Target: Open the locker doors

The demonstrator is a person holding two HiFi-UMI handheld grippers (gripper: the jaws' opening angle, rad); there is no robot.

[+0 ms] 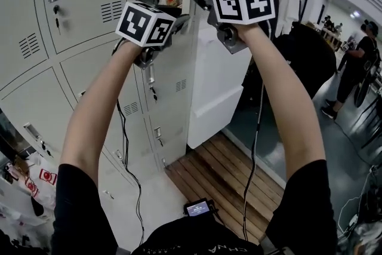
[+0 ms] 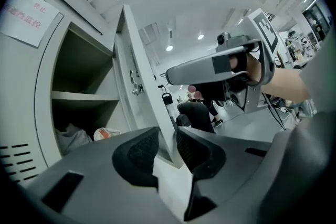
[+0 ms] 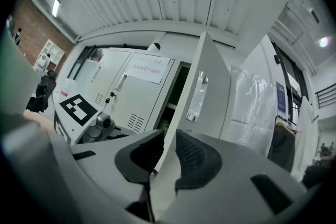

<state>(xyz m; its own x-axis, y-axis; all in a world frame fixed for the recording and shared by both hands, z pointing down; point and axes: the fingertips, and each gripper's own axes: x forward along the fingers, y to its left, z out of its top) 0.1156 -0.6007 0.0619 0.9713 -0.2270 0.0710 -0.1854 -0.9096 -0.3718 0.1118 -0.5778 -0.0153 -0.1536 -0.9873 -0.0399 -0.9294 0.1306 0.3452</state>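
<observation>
Left gripper (image 2: 167, 147): I have its jaws drawn to a narrow gap on the free edge of the door (image 2: 140, 81), with a pad against each face. Right gripper (image 3: 167, 157): same hold, jaws pinching that same edge, placed above the left one. The door stands swung wide from the top locker (image 2: 79, 60). Inside is a shelf (image 2: 84, 96); below it lie a red-and-white packet (image 2: 107, 134) and crumpled cloth (image 2: 71, 138). The neighbouring doors (image 1: 77, 3) are closed, one bearing a paper notice (image 3: 147, 68).
</observation>
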